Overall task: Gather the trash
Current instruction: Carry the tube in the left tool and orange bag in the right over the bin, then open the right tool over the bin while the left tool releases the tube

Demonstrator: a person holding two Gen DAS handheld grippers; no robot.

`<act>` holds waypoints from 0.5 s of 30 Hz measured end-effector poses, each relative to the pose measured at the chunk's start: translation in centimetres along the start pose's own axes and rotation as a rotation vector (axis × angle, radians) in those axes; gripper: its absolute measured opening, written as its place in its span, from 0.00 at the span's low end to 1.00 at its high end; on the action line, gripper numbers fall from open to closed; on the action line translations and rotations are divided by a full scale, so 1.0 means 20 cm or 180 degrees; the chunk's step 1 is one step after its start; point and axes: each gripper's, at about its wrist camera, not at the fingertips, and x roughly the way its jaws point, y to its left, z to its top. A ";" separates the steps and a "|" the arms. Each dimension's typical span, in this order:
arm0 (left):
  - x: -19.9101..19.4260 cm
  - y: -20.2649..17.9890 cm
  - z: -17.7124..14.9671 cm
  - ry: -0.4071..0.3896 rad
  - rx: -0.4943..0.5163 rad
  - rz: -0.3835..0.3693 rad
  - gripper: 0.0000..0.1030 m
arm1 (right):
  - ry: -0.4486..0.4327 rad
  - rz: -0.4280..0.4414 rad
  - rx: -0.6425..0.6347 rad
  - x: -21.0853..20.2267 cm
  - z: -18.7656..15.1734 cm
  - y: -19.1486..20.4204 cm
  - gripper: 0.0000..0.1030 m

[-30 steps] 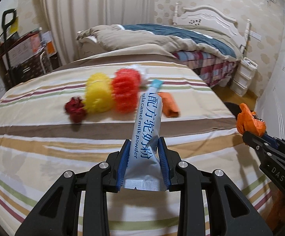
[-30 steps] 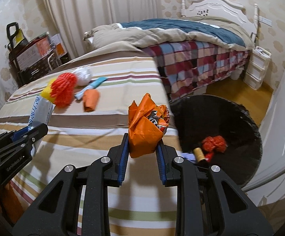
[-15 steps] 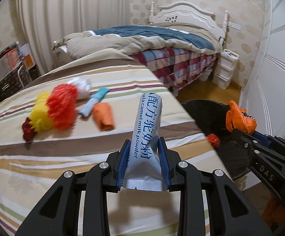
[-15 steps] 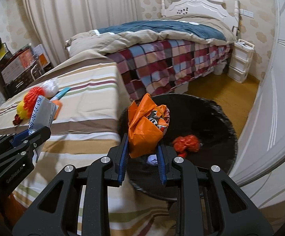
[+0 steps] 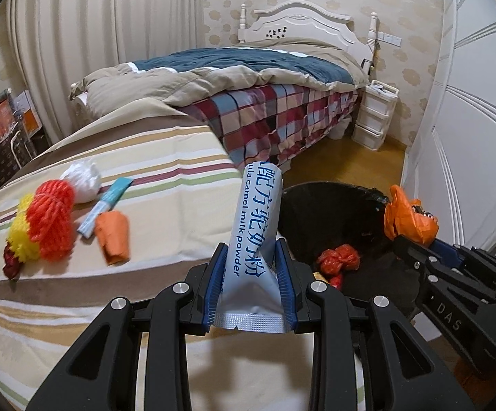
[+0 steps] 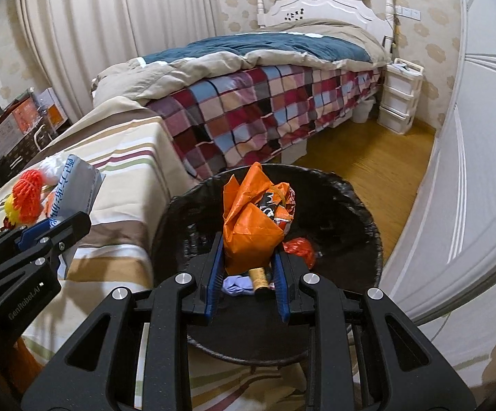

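Both have swung binward: right gripper (image 6: 248, 267) clamps orange wrapper (image 6: 251, 229) above bin (image 6: 361, 205), left gripper (image 5: 251, 281) clamps sachet (image 5: 255, 236).

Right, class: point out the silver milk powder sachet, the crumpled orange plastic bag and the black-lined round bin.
Silver milk powder sachet (image 5: 256, 226), left wrist view, printed middle.
Crumpled orange plastic bag (image 6: 248, 229), right wrist view, lower bulge.
Black-lined round bin (image 6: 361, 202), right wrist view, far rim.

Left gripper (image 5: 251, 270): tilted down and forward, blue pads pressed against both sides of a silver packet (image 5: 253, 236), which stands up between them. Right gripper (image 6: 248, 260): tilted down at much the same angle, pads clamped on a crumpled orange wrapper (image 6: 248, 226). Side by side, near each other, each visible at the edge of the other's view.
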 end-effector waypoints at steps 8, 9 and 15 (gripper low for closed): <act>0.06 -0.11 0.05 0.0005 0.0092 -0.0035 0.30 | 0.0004 -0.0121 0.0089 0.04 0.03 -0.10 0.25; 0.07 -0.12 0.05 0.0009 0.0099 -0.0038 0.30 | 0.0008 -0.0140 0.0098 0.05 0.03 -0.11 0.25; 0.13 -0.17 0.08 0.0055 0.0169 -0.0044 0.30 | 0.0055 -0.0205 0.0156 0.09 0.03 -0.16 0.25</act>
